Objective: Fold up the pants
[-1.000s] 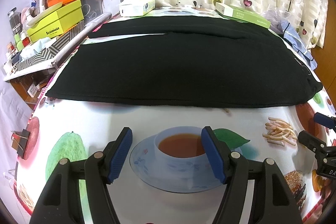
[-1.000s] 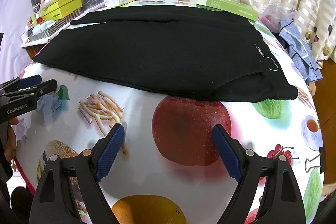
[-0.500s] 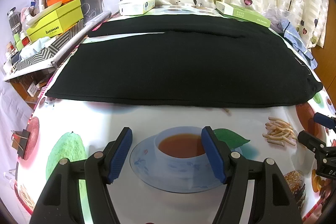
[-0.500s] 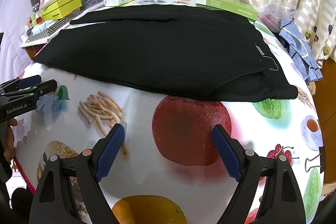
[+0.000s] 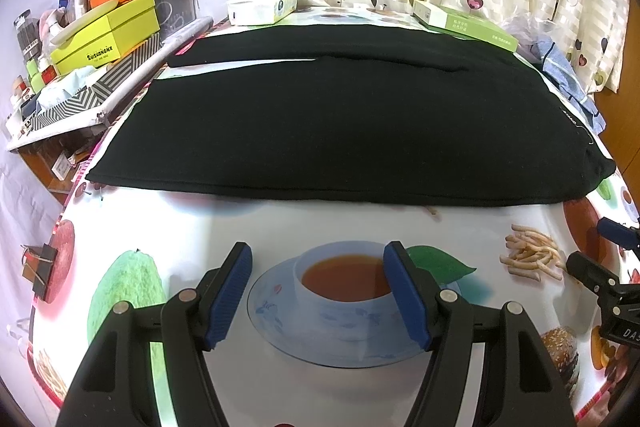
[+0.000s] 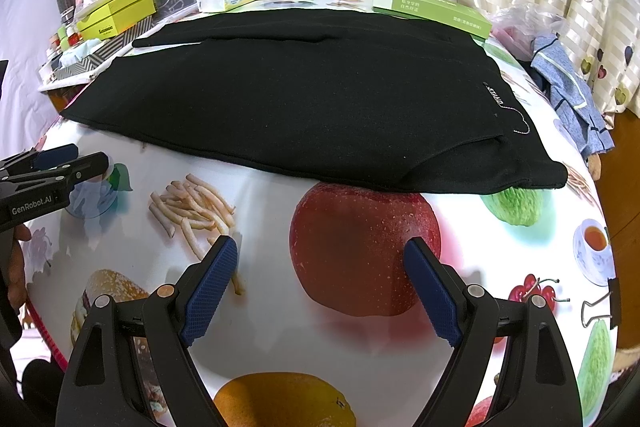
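Nothing had shifted over the last second: the black pants (image 5: 344, 123) stayed spread flat on the worktop (image 5: 248, 227), apparently unfolded. My left gripper (image 5: 318, 291) and right gripper (image 6: 322, 287) hung short of their near edge, jaws spread, empty.

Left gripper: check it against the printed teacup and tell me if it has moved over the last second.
No. The left gripper brackets the printed teacup on the tablecloth exactly as it did a second ago, with the black pants lying beyond it.

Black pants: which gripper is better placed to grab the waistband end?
Right, probably. The right gripper is open and faces the waistband corner of the black pants; the left gripper faces mid-leg.
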Demonstrator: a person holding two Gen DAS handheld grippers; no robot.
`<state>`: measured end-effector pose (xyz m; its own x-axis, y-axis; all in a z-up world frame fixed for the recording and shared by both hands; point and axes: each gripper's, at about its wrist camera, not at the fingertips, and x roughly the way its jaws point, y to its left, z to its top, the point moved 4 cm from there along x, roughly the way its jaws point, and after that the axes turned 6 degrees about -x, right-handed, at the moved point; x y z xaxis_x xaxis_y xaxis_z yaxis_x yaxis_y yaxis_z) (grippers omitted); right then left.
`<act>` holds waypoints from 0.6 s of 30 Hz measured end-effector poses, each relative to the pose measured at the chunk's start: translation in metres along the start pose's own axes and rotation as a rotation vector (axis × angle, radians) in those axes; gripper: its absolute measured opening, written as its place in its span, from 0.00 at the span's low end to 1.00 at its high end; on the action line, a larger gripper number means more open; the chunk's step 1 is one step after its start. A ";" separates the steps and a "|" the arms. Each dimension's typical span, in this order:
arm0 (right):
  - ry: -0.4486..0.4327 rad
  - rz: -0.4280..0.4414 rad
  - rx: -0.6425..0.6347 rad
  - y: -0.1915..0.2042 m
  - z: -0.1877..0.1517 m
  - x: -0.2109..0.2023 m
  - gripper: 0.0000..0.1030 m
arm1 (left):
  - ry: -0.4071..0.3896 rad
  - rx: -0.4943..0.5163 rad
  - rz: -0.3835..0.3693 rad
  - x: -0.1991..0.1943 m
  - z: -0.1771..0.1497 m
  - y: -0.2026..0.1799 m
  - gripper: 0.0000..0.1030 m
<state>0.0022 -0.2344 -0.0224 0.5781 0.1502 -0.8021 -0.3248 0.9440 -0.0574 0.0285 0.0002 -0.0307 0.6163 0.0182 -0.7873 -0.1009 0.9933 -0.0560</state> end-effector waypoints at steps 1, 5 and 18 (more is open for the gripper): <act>-0.001 0.000 0.000 0.000 0.000 0.000 0.83 | -0.001 -0.001 0.000 0.000 0.000 0.000 0.69; -0.004 -0.001 0.002 -0.002 0.000 0.001 0.83 | -0.011 -0.006 0.004 0.000 -0.001 -0.001 0.69; 0.011 0.032 -0.031 0.000 -0.004 -0.005 0.83 | 0.025 -0.001 -0.004 0.001 0.003 -0.001 0.68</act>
<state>-0.0037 -0.2358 -0.0210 0.5591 0.1764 -0.8101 -0.3663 0.9291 -0.0505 0.0320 -0.0002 -0.0296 0.5971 0.0115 -0.8021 -0.0996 0.9932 -0.0599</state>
